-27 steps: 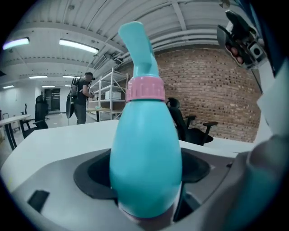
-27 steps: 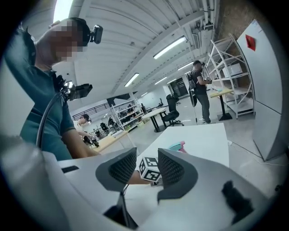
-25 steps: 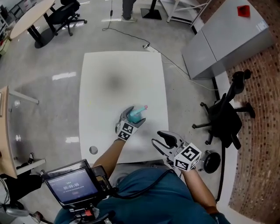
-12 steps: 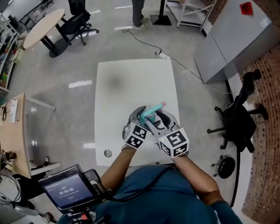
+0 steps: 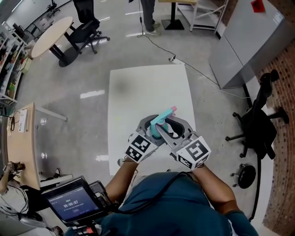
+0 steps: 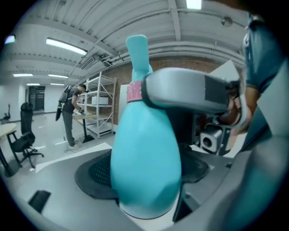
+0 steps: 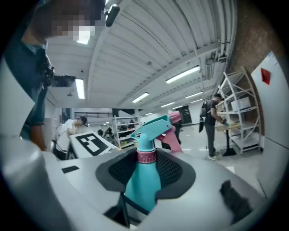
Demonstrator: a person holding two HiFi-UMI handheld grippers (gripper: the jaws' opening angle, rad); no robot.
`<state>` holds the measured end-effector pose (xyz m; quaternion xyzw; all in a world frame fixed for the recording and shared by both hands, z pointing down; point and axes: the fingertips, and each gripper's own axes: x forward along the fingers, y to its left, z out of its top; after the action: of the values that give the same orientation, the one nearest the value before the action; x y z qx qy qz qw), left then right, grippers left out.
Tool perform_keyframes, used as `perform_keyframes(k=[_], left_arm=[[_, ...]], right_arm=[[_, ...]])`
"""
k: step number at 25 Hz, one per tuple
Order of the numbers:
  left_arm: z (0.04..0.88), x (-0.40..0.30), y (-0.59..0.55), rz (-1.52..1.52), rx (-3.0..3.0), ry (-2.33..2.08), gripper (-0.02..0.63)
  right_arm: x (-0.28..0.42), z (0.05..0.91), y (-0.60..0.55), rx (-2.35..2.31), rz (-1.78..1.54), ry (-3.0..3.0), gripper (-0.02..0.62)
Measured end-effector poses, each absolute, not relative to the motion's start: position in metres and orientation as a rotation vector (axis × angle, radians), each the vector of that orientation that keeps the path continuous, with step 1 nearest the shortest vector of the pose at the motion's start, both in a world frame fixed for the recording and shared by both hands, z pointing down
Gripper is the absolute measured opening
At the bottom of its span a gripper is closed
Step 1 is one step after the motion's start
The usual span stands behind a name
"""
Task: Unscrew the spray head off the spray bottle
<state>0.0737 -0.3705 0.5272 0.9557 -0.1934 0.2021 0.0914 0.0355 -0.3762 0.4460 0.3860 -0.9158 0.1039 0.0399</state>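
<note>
A teal spray bottle (image 5: 158,127) with a teal-and-pink spray head (image 5: 166,114) is held up above the white table (image 5: 138,87). My left gripper (image 5: 150,126) is shut on the bottle's wide body (image 6: 144,167), which fills the left gripper view. My right gripper (image 5: 175,127) reaches in from the right around the top of the bottle. Its jaws are closing, with the pink collar (image 7: 146,156) and neck between them, and the black pads (image 7: 174,173) touch the neck on both sides. The spray head (image 7: 156,128) sticks out beyond the right gripper (image 7: 145,178).
Black office chairs (image 5: 258,126) stand to the right of the table, and a grey cabinet (image 5: 249,37) further back. A round table (image 5: 48,34) with a chair is at far left. People (image 5: 150,14) stand beyond the table. A screen (image 5: 73,203) sits low at left.
My right gripper has come in from the table's front right corner to the bottle and set its jaws round the neck. The left gripper still holds the bottle, now raised nearer to me.
</note>
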Motion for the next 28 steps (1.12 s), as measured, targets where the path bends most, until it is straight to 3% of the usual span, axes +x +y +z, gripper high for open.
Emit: perform_keyframes(k=[5,8,10,16,20,24,28], left_arm=[[0.479,0.075,-0.303,0.372,2.809,0.012,0.396],[0.441,0.074,-0.258,0.26,2.755,0.388,0.396],[0.441,0.075,-0.259,0.324,2.731,0.366,0.396],[0.485,0.059,-0.344,0.569,2.8,-0.434,0.396],[0.486,0.056,-0.372,0.69,2.874,-0.819,0.396],[0.484,0.073,-0.371,0.812,2.967,-0.799,0.396],[0.474,0.082,-0.332,0.576,2.939,-0.37,0.396]], right_arm=[[0.023,0.407,-0.328,0.539,0.358,-3.125,0.132],[0.033,0.381,-0.303,-0.107,0.781,-3.262,0.119],[0.036,0.375,-0.305,-0.257,0.906,-3.262,0.118],[0.029,0.401,-0.351,0.796,0.324,-2.949,0.147],[0.016,0.4,-0.357,1.105,0.056,-2.713,0.152],[0.019,0.393,-0.371,1.305,-0.033,-2.618,0.162],[0.0,0.378,-0.354,0.999,0.033,-2.841,0.13]])
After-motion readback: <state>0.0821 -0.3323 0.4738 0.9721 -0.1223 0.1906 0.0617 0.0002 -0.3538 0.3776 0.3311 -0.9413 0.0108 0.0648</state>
